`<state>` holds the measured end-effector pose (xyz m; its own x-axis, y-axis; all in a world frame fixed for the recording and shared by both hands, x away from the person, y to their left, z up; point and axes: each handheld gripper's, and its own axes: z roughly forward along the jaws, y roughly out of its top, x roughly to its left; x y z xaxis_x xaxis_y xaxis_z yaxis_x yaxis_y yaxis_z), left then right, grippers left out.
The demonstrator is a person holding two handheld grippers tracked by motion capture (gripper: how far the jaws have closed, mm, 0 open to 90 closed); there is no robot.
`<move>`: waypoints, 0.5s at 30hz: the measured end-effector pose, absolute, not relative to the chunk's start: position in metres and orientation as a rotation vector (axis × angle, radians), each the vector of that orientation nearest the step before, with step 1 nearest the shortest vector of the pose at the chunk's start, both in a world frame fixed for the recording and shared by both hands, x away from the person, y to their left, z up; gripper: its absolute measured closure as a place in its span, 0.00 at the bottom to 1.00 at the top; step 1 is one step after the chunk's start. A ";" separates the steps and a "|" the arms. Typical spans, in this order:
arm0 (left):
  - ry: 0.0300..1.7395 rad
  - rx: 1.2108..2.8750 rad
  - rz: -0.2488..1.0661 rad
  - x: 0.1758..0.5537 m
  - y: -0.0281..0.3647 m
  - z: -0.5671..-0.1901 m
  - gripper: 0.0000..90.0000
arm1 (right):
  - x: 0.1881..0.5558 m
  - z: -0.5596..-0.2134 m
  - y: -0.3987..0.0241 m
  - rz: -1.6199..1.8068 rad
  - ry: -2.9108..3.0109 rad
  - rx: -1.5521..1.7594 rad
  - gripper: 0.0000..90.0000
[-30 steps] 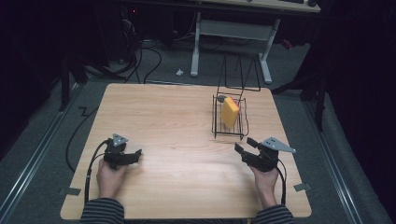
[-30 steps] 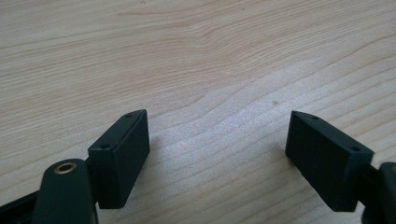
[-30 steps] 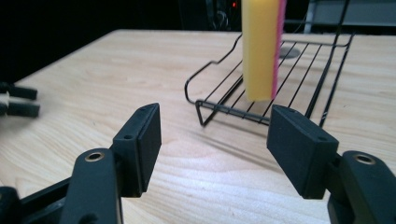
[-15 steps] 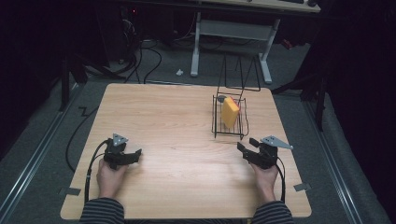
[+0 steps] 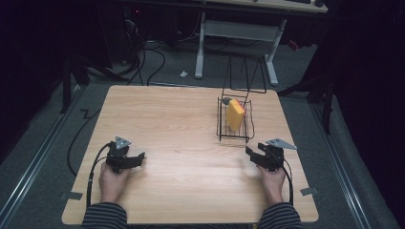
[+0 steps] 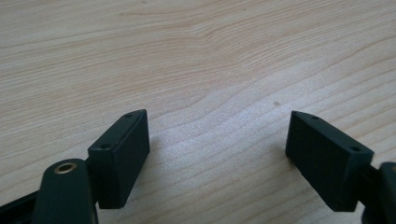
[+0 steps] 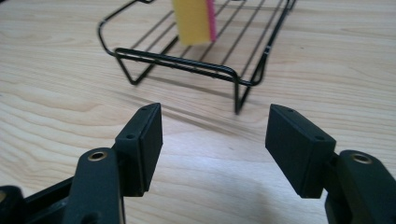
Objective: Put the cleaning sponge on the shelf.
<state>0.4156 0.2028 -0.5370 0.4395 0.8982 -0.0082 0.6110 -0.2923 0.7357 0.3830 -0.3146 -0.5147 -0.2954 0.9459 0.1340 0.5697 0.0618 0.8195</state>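
A black wire rack stands on the wooden table toward the back right, with a yellow sponge upright in it. In the right gripper view the wire rack and the yellow sponge, pink on one face, lie just ahead. My right gripper rests on the table in front of the rack, jaws apart and empty; it also appears as the right gripper. My left gripper lies at the front left, open over bare wood, seen closer as the left gripper.
Behind the table stand a white desk frame and cables on the grey floor. A black wire stand rises behind the rack. The person's striped sleeves come in at the front edge.
The right gripper has shifted slightly toward the front of the table and a little lower. The left gripper has stayed put.
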 end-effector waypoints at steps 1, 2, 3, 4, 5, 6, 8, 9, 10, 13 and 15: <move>1.264 2.017 0.544 0.416 0.203 -0.537 0.25 | 0.383 -0.515 -0.315 1.132 1.905 1.508 0.41; 1.264 2.017 0.545 0.416 0.203 -0.537 0.25 | 0.384 -0.515 -0.317 1.115 1.901 1.509 0.41; 1.264 2.017 0.544 0.416 0.203 -0.537 0.25 | 0.384 -0.515 -0.319 1.102 1.898 1.515 0.41; 1.264 2.017 0.544 0.416 0.203 -0.537 0.25 | 0.384 -0.515 -0.322 1.094 1.894 1.516 0.41; 1.264 2.017 0.544 0.416 0.203 -0.537 0.25 | 0.384 -0.515 -0.324 1.083 1.889 1.522 0.41; 1.264 2.017 0.544 0.416 0.203 -0.537 0.25 | 0.384 -0.516 -0.325 1.071 1.885 1.537 0.41; 1.264 2.017 0.545 0.416 0.203 -0.537 0.25 | 0.385 -0.517 -0.328 1.038 1.884 1.536 0.41; 1.264 2.017 0.544 0.416 0.203 -0.537 0.25 | 0.385 -0.517 -0.329 1.016 1.883 1.538 0.41; 1.264 2.017 0.544 0.416 0.203 -0.537 0.25 | 0.386 -0.518 -0.329 1.007 1.885 1.536 0.41; 1.264 2.017 0.544 0.416 0.203 -0.537 0.25 | 0.387 -0.521 -0.330 0.971 1.889 1.533 0.41; 1.264 2.017 0.544 0.416 0.203 -0.537 0.25 | 0.387 -0.522 -0.330 0.957 1.890 1.537 0.41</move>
<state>0.4156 0.2027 -0.5370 0.4395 0.8982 -0.0083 0.6111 -0.2922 0.7356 0.3875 -0.3298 -0.5216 -0.2219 0.9743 0.0392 0.6083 0.1069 0.7865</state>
